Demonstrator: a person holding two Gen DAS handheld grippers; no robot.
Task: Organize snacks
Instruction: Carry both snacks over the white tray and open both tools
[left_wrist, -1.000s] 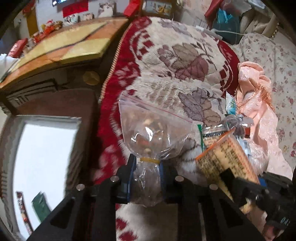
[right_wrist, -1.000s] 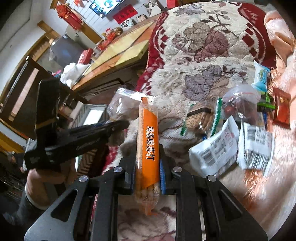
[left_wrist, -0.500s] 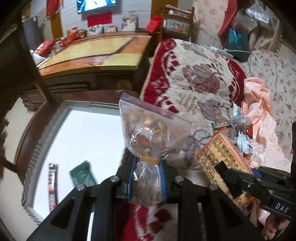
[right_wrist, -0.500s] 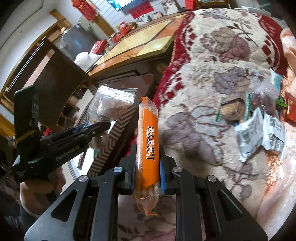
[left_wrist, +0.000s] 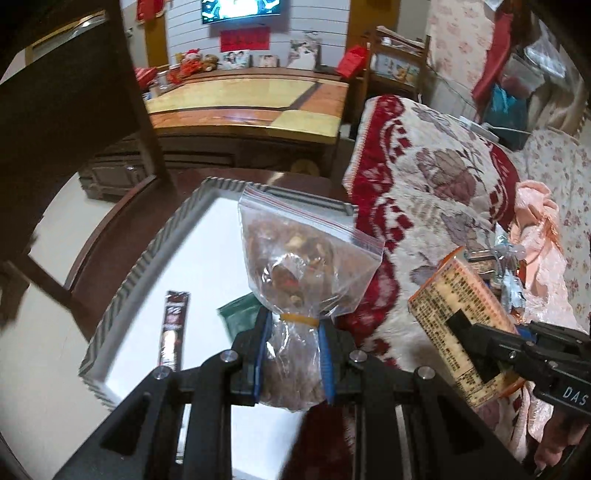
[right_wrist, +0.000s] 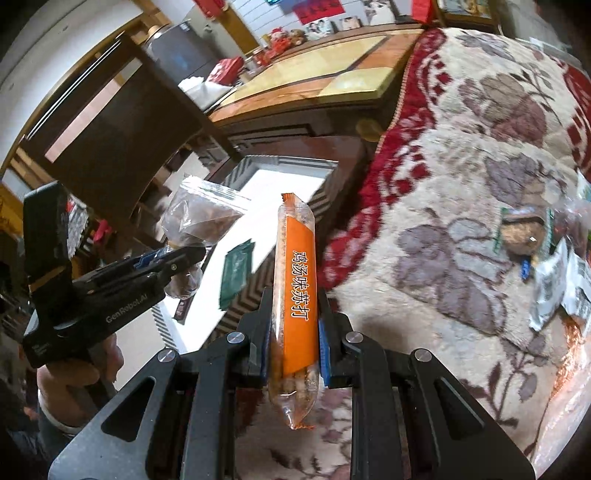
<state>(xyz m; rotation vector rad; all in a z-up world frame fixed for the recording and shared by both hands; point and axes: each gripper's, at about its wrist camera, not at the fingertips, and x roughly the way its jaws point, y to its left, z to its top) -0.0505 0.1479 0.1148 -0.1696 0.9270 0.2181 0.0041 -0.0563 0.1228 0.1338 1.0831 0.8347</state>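
My left gripper (left_wrist: 293, 354) is shut on a clear zip bag of nuts (left_wrist: 299, 266), held upright over the white box (left_wrist: 155, 254) with a striped rim. A dark snack stick (left_wrist: 173, 328) and a green packet (left_wrist: 238, 317) lie in the box. My right gripper (right_wrist: 293, 343) is shut on an orange cracker pack (right_wrist: 297, 291), held upright by the box's near edge (right_wrist: 321, 201). The left gripper (right_wrist: 159, 269) with the bag (right_wrist: 199, 218) shows in the right wrist view. The cracker pack (left_wrist: 461, 332) and right gripper (left_wrist: 491, 354) show in the left wrist view.
A red and cream patterned blanket (right_wrist: 461, 184) covers the bed at right, with several loose snack packets (right_wrist: 554, 277) on it. A wooden table (left_wrist: 251, 99) stands behind the box. A dark chair (left_wrist: 74, 110) stands at left.
Both grippers have moved left from above the blanket toward the white box, each keeping its snack. The box's inside, with the stick and green packet, has come into fuller view.
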